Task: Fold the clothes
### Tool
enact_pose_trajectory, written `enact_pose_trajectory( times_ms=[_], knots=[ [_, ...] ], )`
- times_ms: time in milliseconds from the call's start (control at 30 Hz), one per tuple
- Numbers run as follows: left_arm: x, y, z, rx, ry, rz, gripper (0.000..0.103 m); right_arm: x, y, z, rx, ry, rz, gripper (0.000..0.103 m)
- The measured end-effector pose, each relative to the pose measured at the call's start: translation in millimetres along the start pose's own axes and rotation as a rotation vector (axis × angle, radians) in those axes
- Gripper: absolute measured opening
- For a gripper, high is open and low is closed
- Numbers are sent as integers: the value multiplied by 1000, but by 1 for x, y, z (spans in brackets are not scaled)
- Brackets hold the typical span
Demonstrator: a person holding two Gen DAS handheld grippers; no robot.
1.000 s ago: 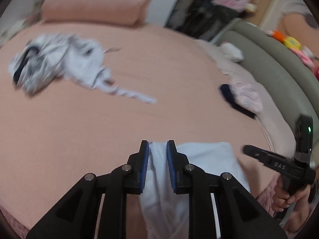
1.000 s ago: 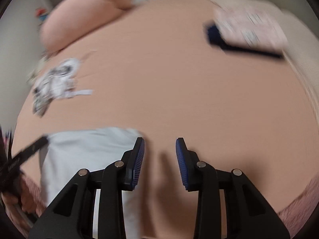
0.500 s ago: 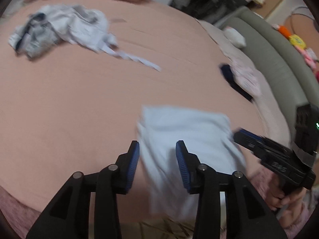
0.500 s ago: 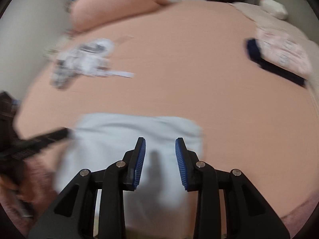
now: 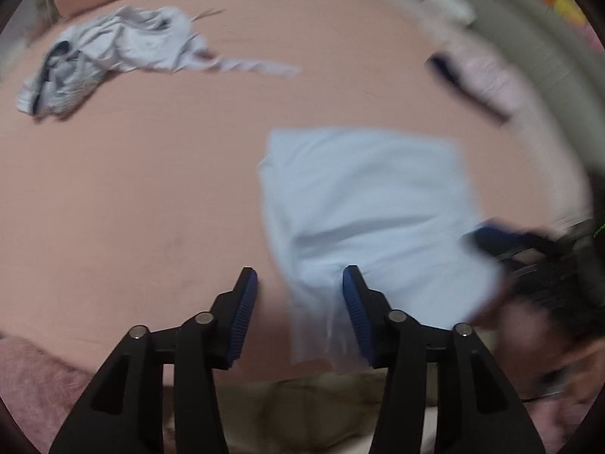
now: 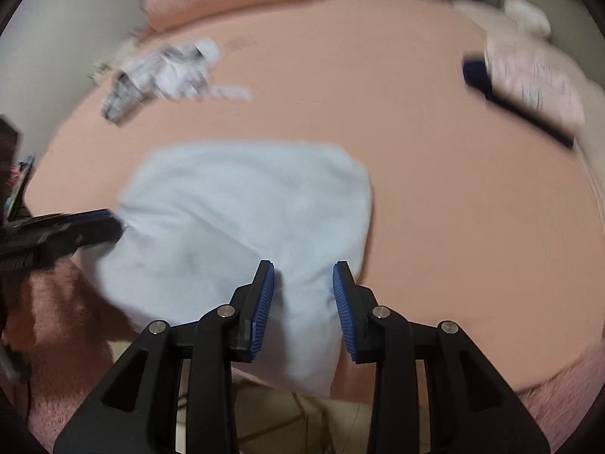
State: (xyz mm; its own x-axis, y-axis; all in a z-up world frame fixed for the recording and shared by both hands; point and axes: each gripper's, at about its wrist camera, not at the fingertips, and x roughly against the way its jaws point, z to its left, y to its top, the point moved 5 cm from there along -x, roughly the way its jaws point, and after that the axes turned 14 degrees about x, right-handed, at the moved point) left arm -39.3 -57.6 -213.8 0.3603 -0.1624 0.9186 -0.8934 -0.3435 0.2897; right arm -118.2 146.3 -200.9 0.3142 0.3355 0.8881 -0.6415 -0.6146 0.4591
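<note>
1. The pale blue garment (image 5: pixel 363 204) lies flat on the pink bed (image 5: pixel 132 196), its near end spilling over the bed's front edge toward the floor.
2. The left gripper (image 5: pixel 298 310) has just been opening; its jaws stand wide, and the cloth's left hem hangs loose between them with neither pad pressing on it. A let-go, by the look of it.
3. The right gripper (image 6: pixel 302 302) stands at a middling gap over the garment's near right part. Cloth bulges up between the blue pads, but blur hides whether they pinch it, so I cannot tell if it holds.
4. To do this well: get both grips onto the near hem, one at each corner, level with each other.
5. Bite only the layers meant to travel; a shallow pinch on this soft cloth will likely slip.
6. Lift just clear of the bed, carry the hem away toward the far edge, and lay it down square.
7. Watch the overhang: dragged unevenly, it may skew the fold.
8. The crumpled grey-white garment (image 5: pixel 109 53) and the folded stack (image 6: pixel 529 90) sit well apart, so there is room to work.
</note>
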Motion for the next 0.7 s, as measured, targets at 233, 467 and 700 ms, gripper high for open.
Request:
enact_pose_trajectory(
  times_ms=[233, 467, 700],
  knots=[
    [28, 13, -18, 64, -221, -142, 51, 16, 1, -38, -260, 294, -73, 41],
    [22, 14, 1, 72, 34, -130, 48, 20, -15, -40, -172, 131, -11, 45],
    [6, -7, -71, -109, -150, -4, 52, 27, -19, -28, -158, 180, -19, 41]
  ],
)
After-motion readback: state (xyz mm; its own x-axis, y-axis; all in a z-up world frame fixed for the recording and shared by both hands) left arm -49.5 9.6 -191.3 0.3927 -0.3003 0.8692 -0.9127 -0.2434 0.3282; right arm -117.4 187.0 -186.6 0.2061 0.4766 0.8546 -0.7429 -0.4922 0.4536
